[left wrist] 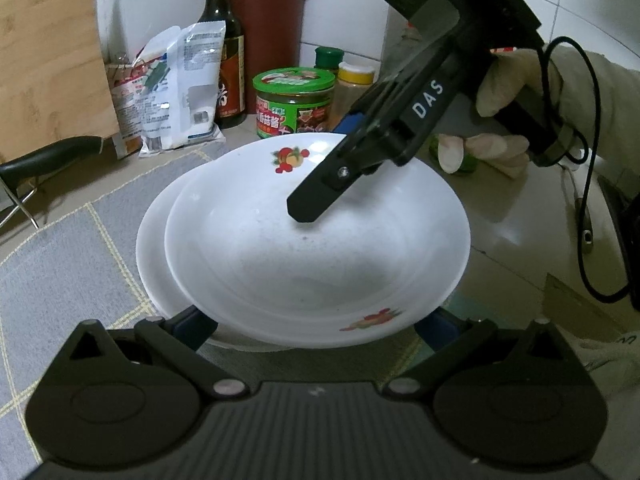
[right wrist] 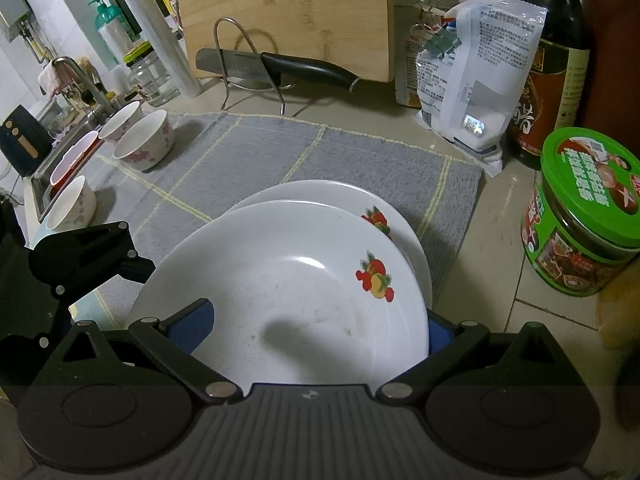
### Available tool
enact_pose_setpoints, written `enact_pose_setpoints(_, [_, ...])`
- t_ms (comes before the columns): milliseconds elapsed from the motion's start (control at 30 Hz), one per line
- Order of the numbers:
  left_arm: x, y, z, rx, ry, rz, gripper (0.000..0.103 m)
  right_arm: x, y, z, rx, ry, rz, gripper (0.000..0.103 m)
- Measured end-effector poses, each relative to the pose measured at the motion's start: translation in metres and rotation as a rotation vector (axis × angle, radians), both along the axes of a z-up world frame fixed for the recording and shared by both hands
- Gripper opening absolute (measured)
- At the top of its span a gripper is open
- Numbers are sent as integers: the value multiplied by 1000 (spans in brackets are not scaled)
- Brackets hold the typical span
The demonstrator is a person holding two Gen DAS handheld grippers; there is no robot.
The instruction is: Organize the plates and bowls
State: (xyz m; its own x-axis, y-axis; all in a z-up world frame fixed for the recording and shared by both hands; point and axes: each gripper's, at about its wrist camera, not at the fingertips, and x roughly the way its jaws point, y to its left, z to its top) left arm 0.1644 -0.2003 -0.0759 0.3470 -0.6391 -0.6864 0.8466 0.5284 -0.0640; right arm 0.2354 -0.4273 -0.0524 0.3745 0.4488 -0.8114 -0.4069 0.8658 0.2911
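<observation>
We saw right claw (left wrist: 304,210) pinching top plate (right wrist: 288,292), left claw (left wrist: 316,332) spread; offset lower plate (right wrist: 400,216) risked sliding.

Both views are rather dim, with a cool indoor light that comes from above. In the left wrist view the top plate (left wrist: 316,240) has a soft gray shade in its hollow and a white glare near the far rim. The tiled bench (left wrist: 516,236) on the right reflects the light. In the right wrist view a dark soft shadow lies on the plate (right wrist: 288,292), and a bright glare stripe is near its middle. The fisheye lens bends straight lines at the edges; the corners are black. Labels on the jar (right wrist: 580,216) look slightly soft.
</observation>
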Motion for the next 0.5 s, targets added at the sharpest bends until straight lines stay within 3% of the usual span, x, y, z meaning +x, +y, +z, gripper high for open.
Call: enact_pose_setpoints(500, [10,-11,-3,49,14,-2,103,7,1,2,-23,-8,-24,103])
